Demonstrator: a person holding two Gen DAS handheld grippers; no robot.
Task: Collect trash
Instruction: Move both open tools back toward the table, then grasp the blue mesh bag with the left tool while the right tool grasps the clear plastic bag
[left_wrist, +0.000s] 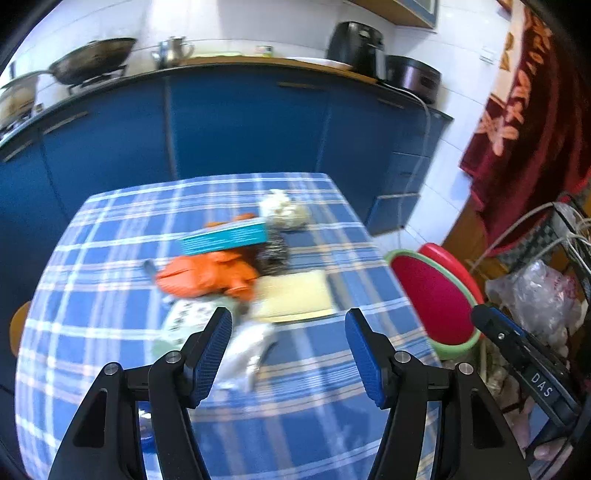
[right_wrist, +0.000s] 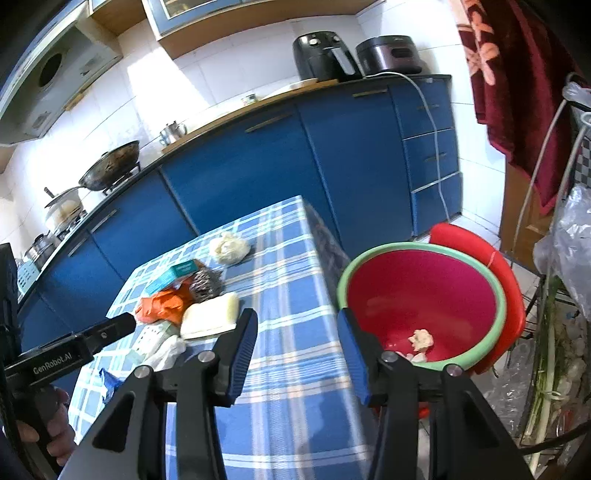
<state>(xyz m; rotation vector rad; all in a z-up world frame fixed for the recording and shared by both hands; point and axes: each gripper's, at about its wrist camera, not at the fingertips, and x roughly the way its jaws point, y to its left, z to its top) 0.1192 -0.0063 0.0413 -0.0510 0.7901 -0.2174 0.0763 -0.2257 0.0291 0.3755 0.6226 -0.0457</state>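
On the blue plaid tablecloth (left_wrist: 110, 332) the trash is being left in a loose pile: orange wrapper (left_wrist: 207, 275), teal box (left_wrist: 225, 238) on top, yellow sponge (left_wrist: 291, 297), steel scourer (right_wrist: 205, 284), white paper wad (left_wrist: 284, 210) apart at the far edge. The left gripper (left_wrist: 288, 350) is being held wide open and empty above the pile. The right gripper (right_wrist: 297, 354) is being held wide open, empty, at the rim of the red basin (right_wrist: 424, 295); one crumpled scrap (right_wrist: 421, 339) is lying inside it.

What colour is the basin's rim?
Pale green, around the red basin; the right wrist view shows it best.
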